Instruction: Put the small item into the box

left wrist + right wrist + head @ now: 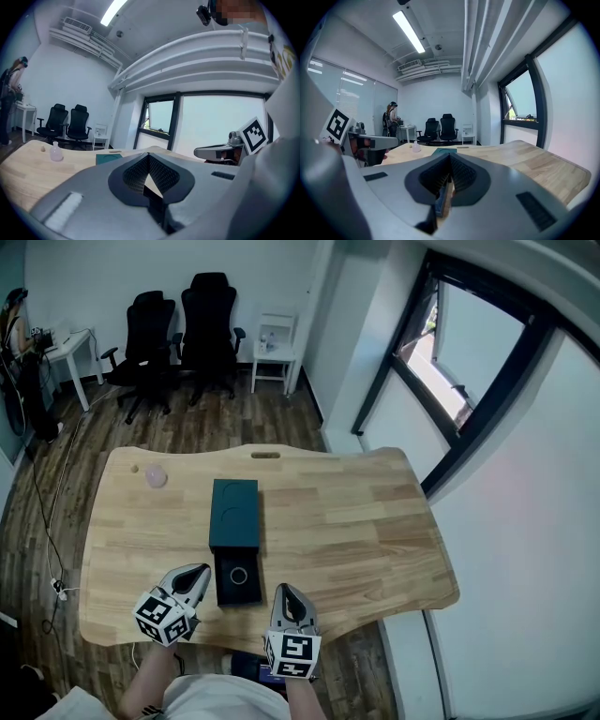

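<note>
A dark teal box (233, 512) lies in the middle of the wooden table (356, 521). Its open black tray (238, 579) reaches toward me and holds a ring-shaped inset. A small pale pink bottle (155, 476) stands at the far left of the table, apart from the box; it also shows as the bottle (56, 153) and the bottle (415, 147). My left gripper (200, 570) hovers just left of the tray, jaws shut and empty. My right gripper (284, 589) hovers just right of the tray, also shut. The box top (108, 159) shows beyond the left gripper (149, 155). The right gripper (450, 156) points along the table.
Two black office chairs (178, 324) and a white stool (274, 352) stand beyond the table's far edge. A white desk (70, 352) with a person beside it is at the far left. A window wall (469, 381) runs along the right.
</note>
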A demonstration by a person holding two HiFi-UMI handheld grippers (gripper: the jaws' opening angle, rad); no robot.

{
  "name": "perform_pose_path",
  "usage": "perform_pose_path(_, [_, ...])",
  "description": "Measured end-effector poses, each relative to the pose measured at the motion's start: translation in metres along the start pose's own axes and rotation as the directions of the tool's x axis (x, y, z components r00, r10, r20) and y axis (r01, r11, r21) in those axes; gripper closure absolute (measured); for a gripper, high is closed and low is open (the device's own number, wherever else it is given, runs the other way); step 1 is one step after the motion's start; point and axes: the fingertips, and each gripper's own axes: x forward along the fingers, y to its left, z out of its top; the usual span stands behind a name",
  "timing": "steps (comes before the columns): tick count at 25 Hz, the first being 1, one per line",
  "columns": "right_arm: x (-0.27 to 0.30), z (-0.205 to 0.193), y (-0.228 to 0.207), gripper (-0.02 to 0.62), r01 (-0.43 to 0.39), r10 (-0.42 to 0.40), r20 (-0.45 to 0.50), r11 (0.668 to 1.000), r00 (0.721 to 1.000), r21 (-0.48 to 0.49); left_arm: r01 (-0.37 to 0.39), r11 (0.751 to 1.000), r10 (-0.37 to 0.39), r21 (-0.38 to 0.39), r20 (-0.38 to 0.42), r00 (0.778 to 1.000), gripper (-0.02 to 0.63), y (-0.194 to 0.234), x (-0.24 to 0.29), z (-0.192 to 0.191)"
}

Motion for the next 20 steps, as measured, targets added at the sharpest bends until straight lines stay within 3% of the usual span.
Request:
perform_pose_path(5, [-0.004,-0.002,-0.006,0.592,0.007,-0.007,-0.008,1.000,1.000,0.008,-0.029,1.000,0.030,0.009,-0.013,0.999,0.603,0.004,-0.001,0.000])
perform_pose_path(20, [0.010,-0.003,-0.008,0.592,-0.014,0.014,-0.020,1.000,1.000,0.006,0.000,1.000,0.000,0.006,-0.021,1.000,0.603,0.010,0.011,-0.003])
